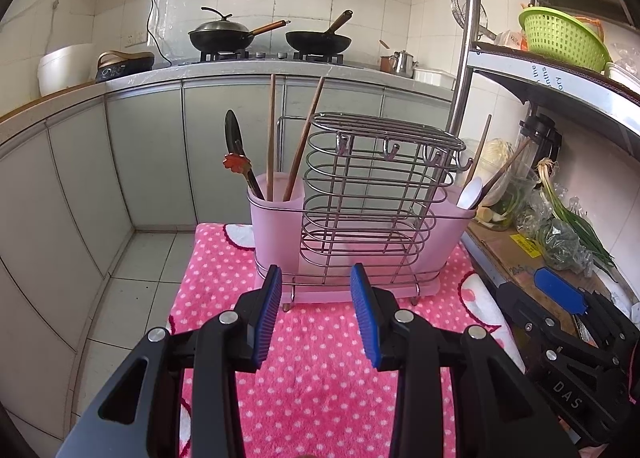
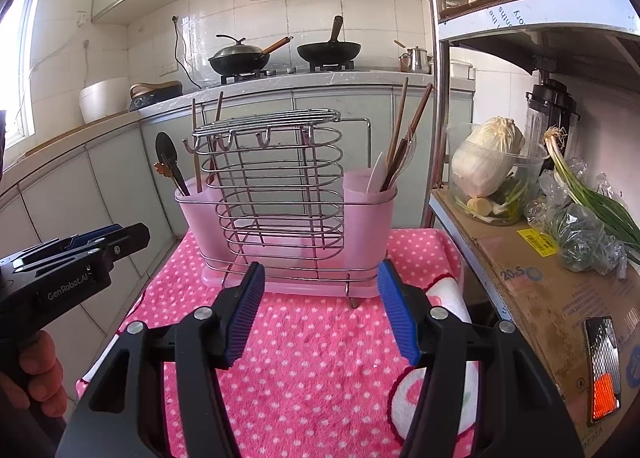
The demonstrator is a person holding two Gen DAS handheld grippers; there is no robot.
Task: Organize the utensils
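Standing at the far end of the pink dotted towel, the utensil rack is a chrome wire frame holding a pale pink cup at each end, with an empty wire cage between them. In the left cup sit a black spoon, a fork with an orange flower-shaped end and two wooden chopsticks; in the right cup lean a white spoon and more wooden sticks. Both tools hang above the near part of the towel, well short of the rack: the left gripper has its blue pads parted with nothing between them, and the right gripper stands wider, likewise empty. Judging by their looks, the utensils are light and stiff; the chopsticks are thin and smooth, likely to twist or slip between the ribbed pads, so each is best taken across the bare upper shaft, clear of the cup's rim. The spoons offer a flat handle below the bowl. The rack itself looks light and tall, so a sideways pull may tip it.
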